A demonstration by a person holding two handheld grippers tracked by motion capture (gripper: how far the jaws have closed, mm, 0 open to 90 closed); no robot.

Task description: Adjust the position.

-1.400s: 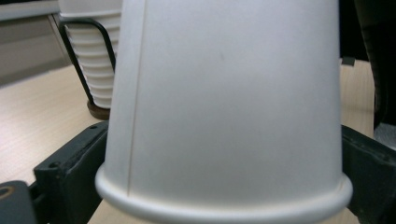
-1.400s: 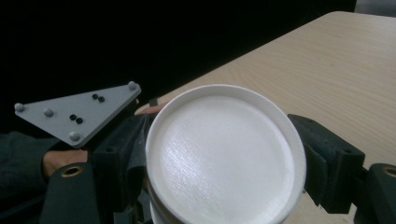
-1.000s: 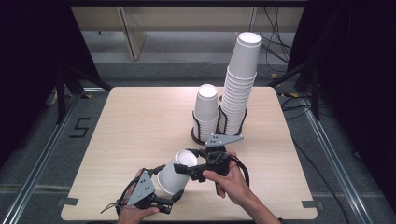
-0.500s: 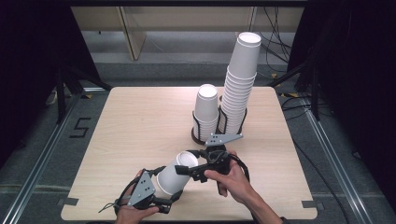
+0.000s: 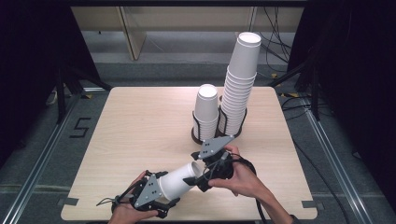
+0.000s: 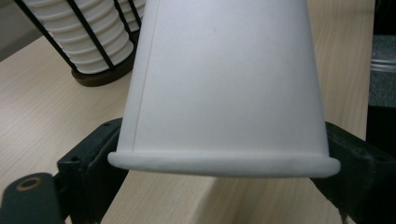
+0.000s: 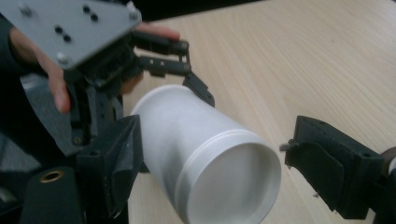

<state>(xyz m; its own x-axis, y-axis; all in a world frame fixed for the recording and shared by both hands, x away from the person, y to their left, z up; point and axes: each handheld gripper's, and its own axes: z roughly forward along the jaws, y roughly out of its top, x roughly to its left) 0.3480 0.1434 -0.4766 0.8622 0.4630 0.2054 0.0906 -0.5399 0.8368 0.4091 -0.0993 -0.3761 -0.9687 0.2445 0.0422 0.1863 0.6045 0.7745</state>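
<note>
Two black pads (image 6: 88, 172) of the left gripper (image 5: 161, 198) sit against opposite sides of a white paper cup (image 5: 180, 179), low in the left gripper view, one at the lower left and one at the lower right, right by the rolled end ring of the cup. Its jaws have just been closing, with the cup between them, and they now press on it, about halfway shut. The cup lies tilted, nearly on its side, in the lower middle of the high view, its open mouth turned to the upper right. In the right gripper view the open mouth sits at lower centre, and the right gripper (image 7: 205, 172) has its jaws standing wide on either side of the mouth, one at the lower left and one at the right edge, neither pad touching the cup. The left hand (image 5: 126, 212) is at the bottom edge of the high view, the right hand (image 5: 243, 177) just right of the cup. Beyond them on the wooden table (image 5: 140, 121), right of centre, a black wire holder (image 5: 203, 133) carries a short stack of cups (image 5: 206, 107) and a tall stack of cups (image 5: 240, 81), side by side.
</note>
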